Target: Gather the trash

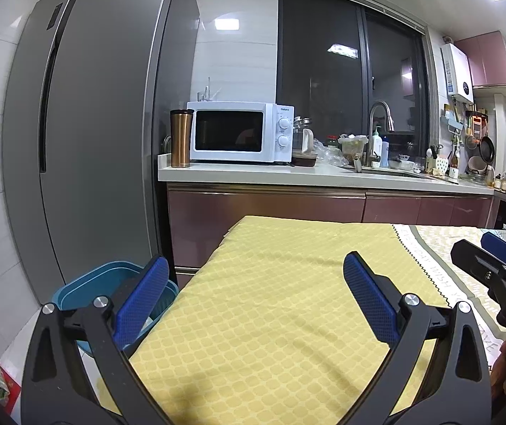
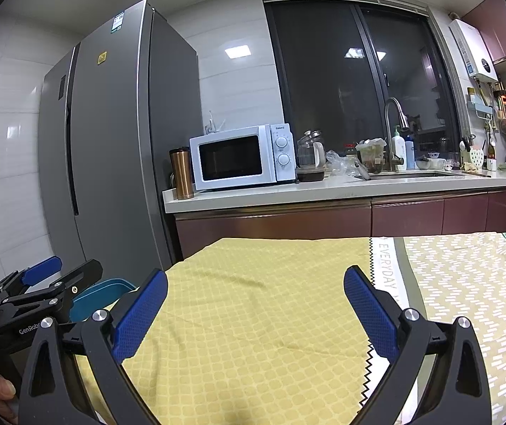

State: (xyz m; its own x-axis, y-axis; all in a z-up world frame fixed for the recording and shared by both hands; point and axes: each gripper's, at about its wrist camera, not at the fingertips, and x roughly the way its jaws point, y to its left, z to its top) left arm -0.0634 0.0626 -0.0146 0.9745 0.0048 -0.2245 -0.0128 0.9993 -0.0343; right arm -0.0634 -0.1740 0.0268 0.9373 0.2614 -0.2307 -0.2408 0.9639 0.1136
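Observation:
My left gripper (image 1: 256, 276) is open and empty above the yellow checked tablecloth (image 1: 270, 301). My right gripper (image 2: 256, 294) is open and empty above the same cloth (image 2: 253, 318). A blue bin (image 1: 86, 290) stands on the floor left of the table, partly behind my left finger; it also shows in the right wrist view (image 2: 100, 297). The right gripper shows at the right edge of the left wrist view (image 1: 494, 265), and the left gripper at the left edge of the right wrist view (image 2: 40, 287). I see no trash on the cloth.
A grey fridge (image 1: 93, 124) stands to the left. A counter (image 1: 324, 173) behind the table carries a white microwave (image 1: 239, 131), a copper tumbler (image 1: 180, 138), a sink tap and clutter. A patterned mat (image 2: 465, 283) covers the table's right side.

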